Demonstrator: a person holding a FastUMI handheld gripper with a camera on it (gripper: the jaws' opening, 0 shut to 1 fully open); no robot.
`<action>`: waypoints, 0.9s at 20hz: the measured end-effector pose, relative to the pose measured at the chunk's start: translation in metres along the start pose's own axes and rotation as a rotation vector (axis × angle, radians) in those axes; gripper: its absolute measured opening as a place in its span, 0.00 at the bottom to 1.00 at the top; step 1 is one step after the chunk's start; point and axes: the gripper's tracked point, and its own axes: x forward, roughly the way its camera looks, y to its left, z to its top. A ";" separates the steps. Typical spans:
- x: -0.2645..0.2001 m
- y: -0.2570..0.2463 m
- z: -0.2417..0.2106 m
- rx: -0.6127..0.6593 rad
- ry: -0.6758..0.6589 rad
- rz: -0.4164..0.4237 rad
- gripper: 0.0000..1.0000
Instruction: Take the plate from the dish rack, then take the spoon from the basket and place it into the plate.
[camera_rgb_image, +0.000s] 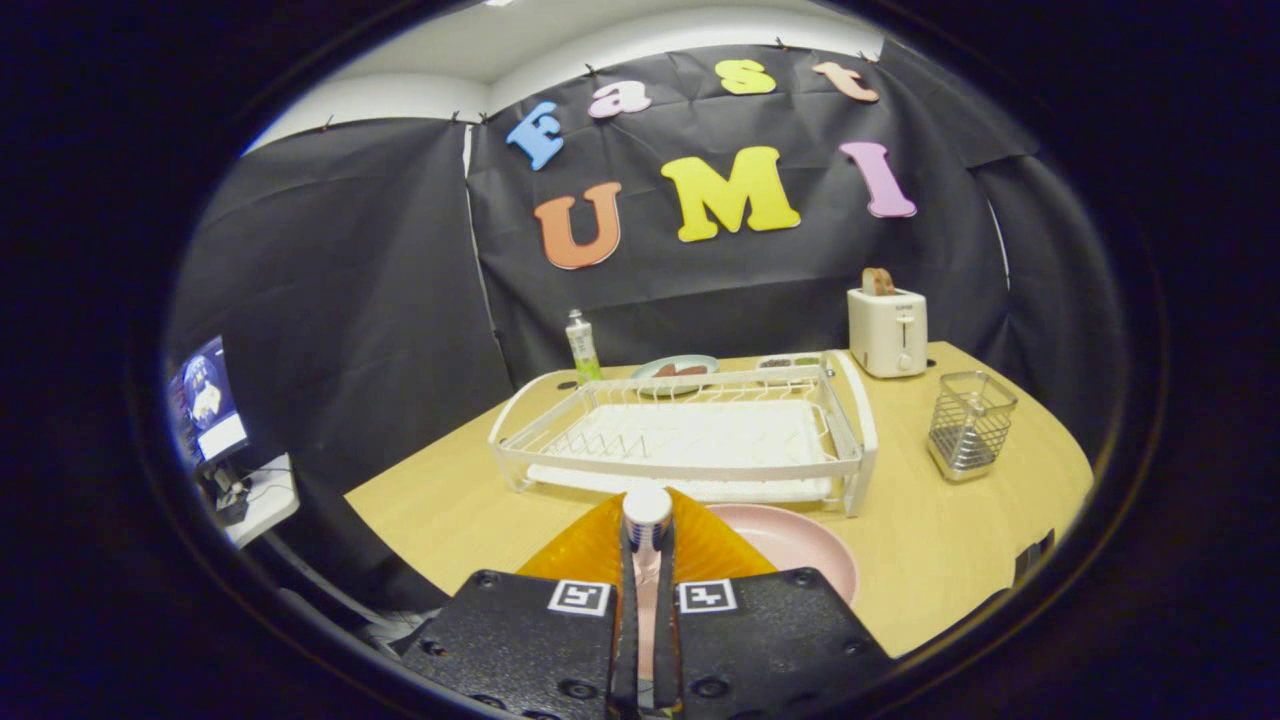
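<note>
While the jaws (647, 560) stand nearly together, clamped on the handle of the spoon (647, 515), the spoon points forward along them with its pale rounded end showing just past the fingertips. Both fingers (618, 640) press on the handle, which shows as a pinkish strip in the narrow slot between them. Just under and beyond the spoon lies the pink plate (800, 545), flat on the wooden counter (940, 540) near its front edge, partly covered by the jaws' housing. Behind the plate, across the middle of the counter, sits the white dish rack (690, 435), its wire bed bare. Toward the right edge of the counter stands the wire basket (968, 422), well apart from the rack. At the back right corner is a white toaster (887, 330) with a slice of bread in its slot. Along the back edge, behind the rack, are a small green bottle (582, 345) and a plate of food (675, 368). Off the counter's left side, a lit monitor (208, 400) stands on a small white table.
</note>
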 end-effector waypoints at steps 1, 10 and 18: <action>0.001 0.000 -0.002 0.001 0.013 -0.001 0.12; 0.005 -0.043 0.002 0.075 0.041 -0.150 0.21; -0.031 -0.066 0.038 0.012 -0.097 -0.277 0.85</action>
